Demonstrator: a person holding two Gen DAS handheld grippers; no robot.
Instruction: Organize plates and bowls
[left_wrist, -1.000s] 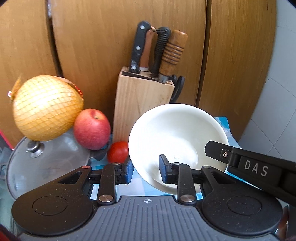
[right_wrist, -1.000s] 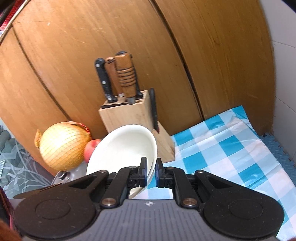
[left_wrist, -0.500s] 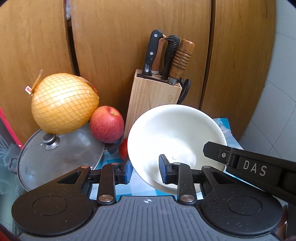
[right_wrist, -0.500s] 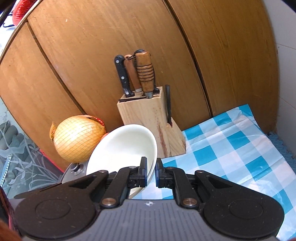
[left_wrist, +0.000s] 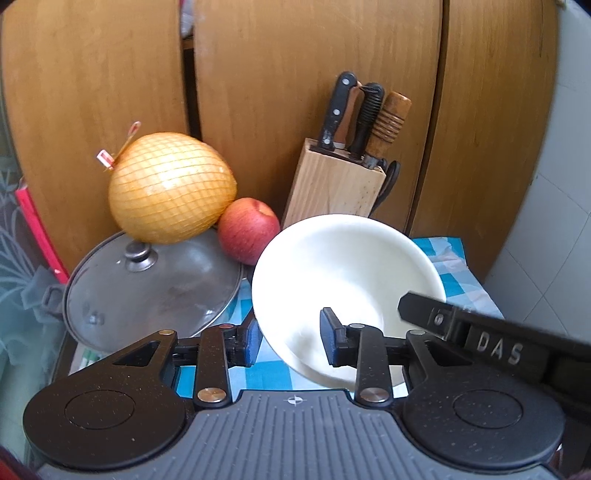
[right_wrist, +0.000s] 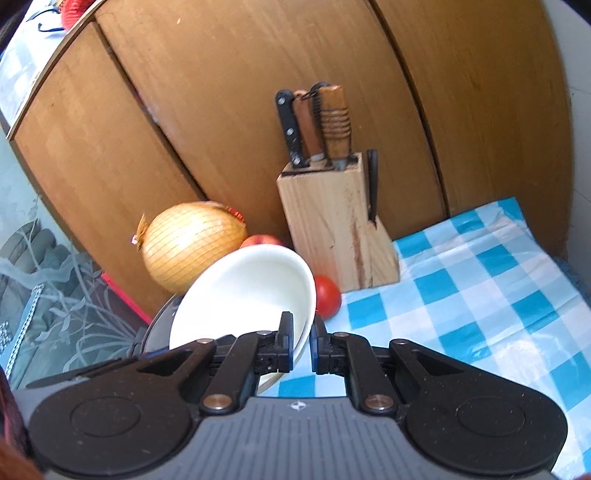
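White bowl, tilted, aloft over checked cloth near knife block: rim pinched by right gripper, just released by widening left gripper, handover seemingly complete.

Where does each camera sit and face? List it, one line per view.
Left wrist: on the left gripper, facing forward and down at the bowl and knife block; its jaws, just opening, straddle the bowl's rim.
Right wrist: on the right gripper, facing forward and down over the checked cloth; its jaws pinch the rim.
Shared: bowl, knife block, pomelo.
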